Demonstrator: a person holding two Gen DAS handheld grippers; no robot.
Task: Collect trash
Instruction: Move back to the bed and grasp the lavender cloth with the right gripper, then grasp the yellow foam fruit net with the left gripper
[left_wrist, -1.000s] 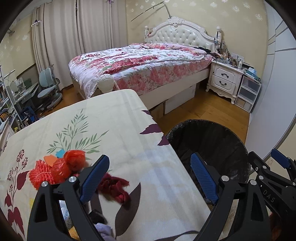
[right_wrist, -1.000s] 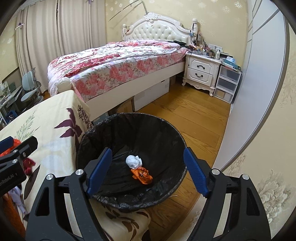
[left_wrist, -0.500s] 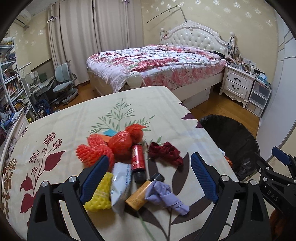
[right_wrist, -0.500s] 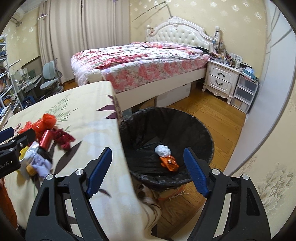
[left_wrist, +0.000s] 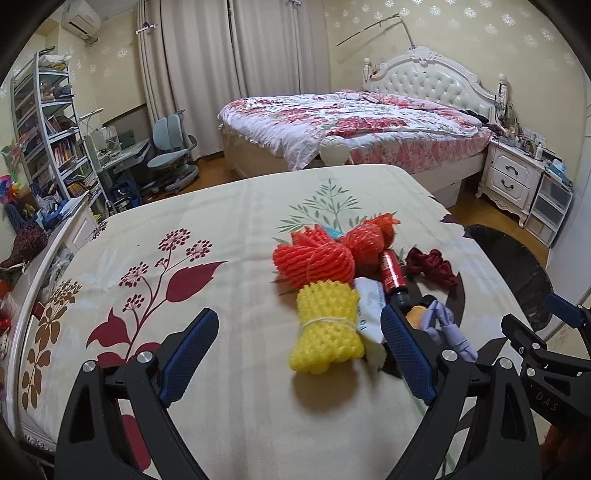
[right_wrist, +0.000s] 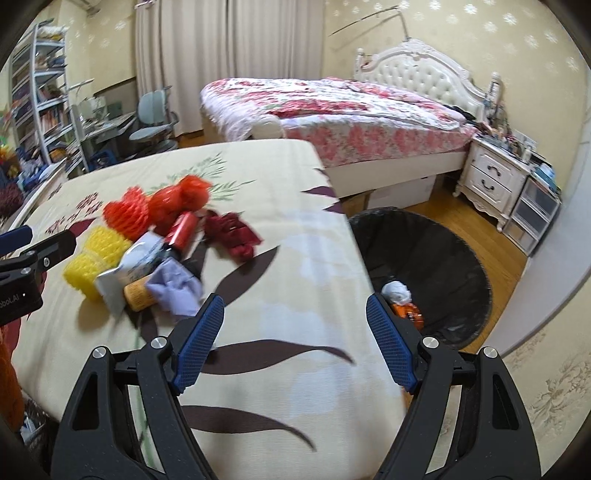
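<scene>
A pile of trash lies on the leaf-print table (left_wrist: 229, 236): a yellow foam net (left_wrist: 327, 328), orange foam nets (left_wrist: 317, 258), a red can (left_wrist: 393, 275), a dark red crumpled wad (left_wrist: 430, 266), a white packet (left_wrist: 369, 302) and a lilac scrap (left_wrist: 447, 328). My left gripper (left_wrist: 297, 314) is open, nothing held, with the yellow net just ahead between its fingers. My right gripper (right_wrist: 294, 301) is open over bare tablecloth near the table's right edge, the pile (right_wrist: 159, 240) to its upper left. The black-lined bin (right_wrist: 443, 251) on the floor holds a white wad (right_wrist: 396, 291) and an orange wrapper (right_wrist: 408, 314).
A floral bed (left_wrist: 351, 129) stands beyond the table, with a white nightstand (left_wrist: 511, 177) and plastic drawers (left_wrist: 550, 206) to its right. A desk chair (left_wrist: 170, 155) and bookshelf (left_wrist: 48, 129) fill the left. A wall (right_wrist: 546, 332) runs close beside the bin.
Both views have swung left from the bin onto the table. The trash pile, first at the left edge, now sits straight ahead of the left gripper. Both grippers stayed open.
</scene>
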